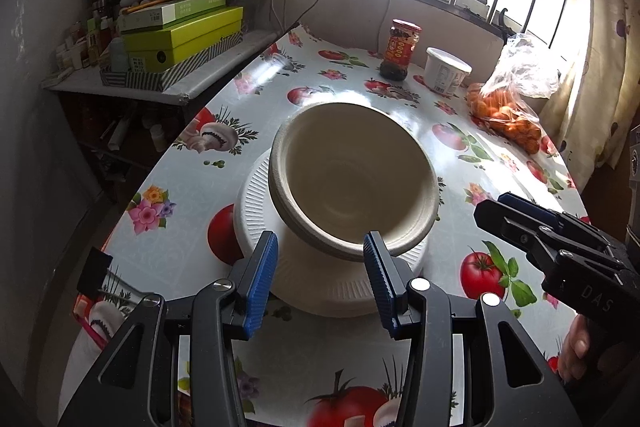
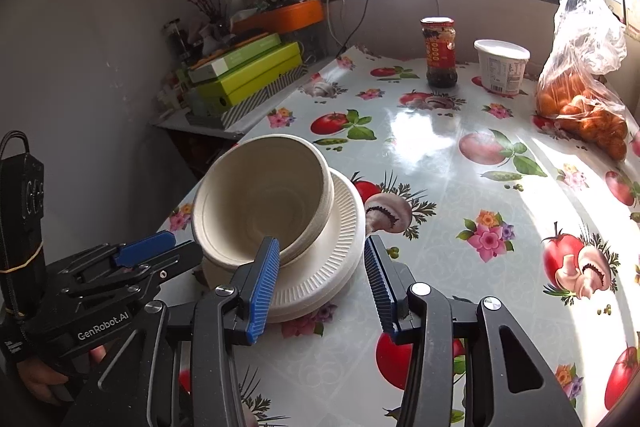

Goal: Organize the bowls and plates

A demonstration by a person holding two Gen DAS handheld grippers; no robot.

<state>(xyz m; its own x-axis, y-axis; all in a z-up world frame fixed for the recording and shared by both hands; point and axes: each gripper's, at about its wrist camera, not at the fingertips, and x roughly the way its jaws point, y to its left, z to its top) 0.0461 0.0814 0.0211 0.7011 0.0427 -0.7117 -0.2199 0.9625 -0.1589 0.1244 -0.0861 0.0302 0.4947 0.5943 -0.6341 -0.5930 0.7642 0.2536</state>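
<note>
A stack of beige paper bowls [image 1: 352, 183] leans tilted on a stack of white ribbed plates [image 1: 256, 211] near the table's left edge. My left gripper [image 1: 320, 279] stands open just in front of the stack, with the plates' near rim between its blue pads and neither pad pressing. The right gripper [image 1: 496, 209] shows at the right side of this view. In the right wrist view the bowls [image 2: 260, 203] tip toward the camera on the plates [image 2: 320, 267]. My right gripper [image 2: 320, 279] is open, its left pad close by the bowls' rim. The left gripper [image 2: 176, 251] reaches in from the left.
A fruit-patterned table [image 2: 440, 187] carries a red-labelled jar [image 2: 439, 51], a white tub [image 2: 502, 65] and a plastic bag of oranges [image 2: 580, 107] at the far side. A side shelf with green boxes [image 2: 244, 75] stands left of the table. A window runs behind.
</note>
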